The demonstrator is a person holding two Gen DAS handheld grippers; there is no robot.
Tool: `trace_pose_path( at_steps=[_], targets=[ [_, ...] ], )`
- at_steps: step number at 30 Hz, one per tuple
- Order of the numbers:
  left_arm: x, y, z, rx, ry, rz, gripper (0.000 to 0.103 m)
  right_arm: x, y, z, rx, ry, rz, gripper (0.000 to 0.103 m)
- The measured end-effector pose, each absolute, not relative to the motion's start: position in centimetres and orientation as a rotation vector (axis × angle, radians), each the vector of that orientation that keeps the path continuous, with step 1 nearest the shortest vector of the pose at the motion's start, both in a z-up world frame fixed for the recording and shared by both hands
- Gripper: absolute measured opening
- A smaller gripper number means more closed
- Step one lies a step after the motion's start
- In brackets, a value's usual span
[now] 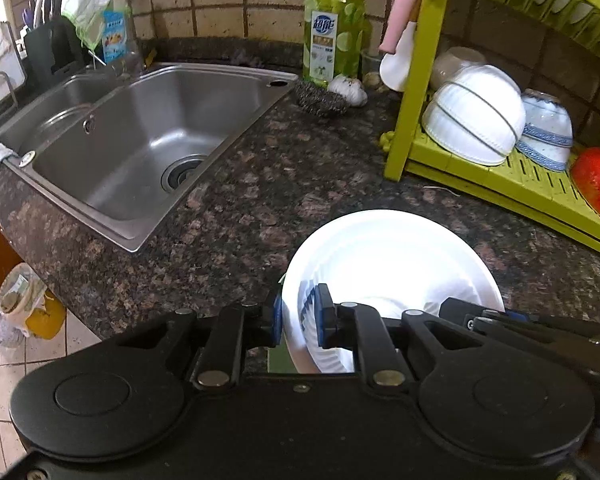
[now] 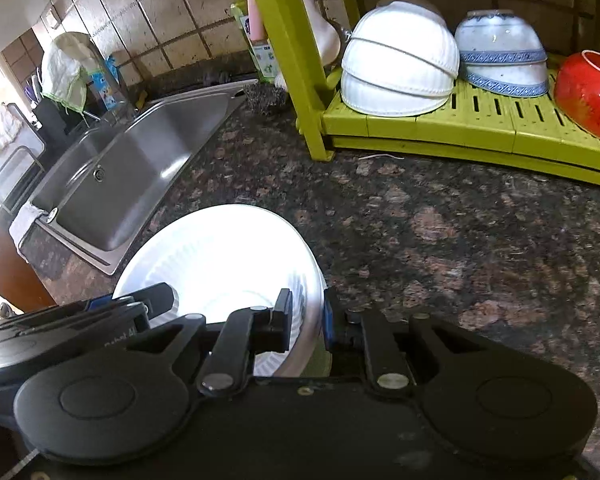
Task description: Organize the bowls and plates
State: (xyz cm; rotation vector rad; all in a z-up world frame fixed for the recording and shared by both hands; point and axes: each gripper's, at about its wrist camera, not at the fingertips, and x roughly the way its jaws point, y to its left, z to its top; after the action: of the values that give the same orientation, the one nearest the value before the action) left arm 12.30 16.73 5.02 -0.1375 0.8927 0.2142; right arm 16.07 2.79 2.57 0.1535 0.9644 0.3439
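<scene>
Together both grippers' jaws pinch the white bowl [image 1: 388,264], mouth upward.

white bowl [image 1: 388,256]: ribbed inside, glossy, upright and tilted over the granite, rim pinched on two opposite sides, near the front edge
stacked white bowls [image 2: 400,60]: two ribbed, upside down, nested, on the lower shelf of the green rack [image 2: 480,124], left end
blue-patterned bowls [image 2: 502,52]: two, white with blue band, upside down, stacked, just right of the white pair, touching
red bowl [image 2: 590,94]: glossy, tipped on its side, right end of the shelf, partly cut off
</scene>
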Motion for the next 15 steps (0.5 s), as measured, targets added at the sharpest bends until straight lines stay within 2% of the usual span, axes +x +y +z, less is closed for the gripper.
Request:
trace_pose_path(
  at_steps=[15],
  targets=[
    [13.1, 17.2, 3.8, -0.150, 0.924, 0.215, 0.024, 16.6, 3.2, 1.9, 0.160, 0.967, 0.346, 0.018]
  ],
)
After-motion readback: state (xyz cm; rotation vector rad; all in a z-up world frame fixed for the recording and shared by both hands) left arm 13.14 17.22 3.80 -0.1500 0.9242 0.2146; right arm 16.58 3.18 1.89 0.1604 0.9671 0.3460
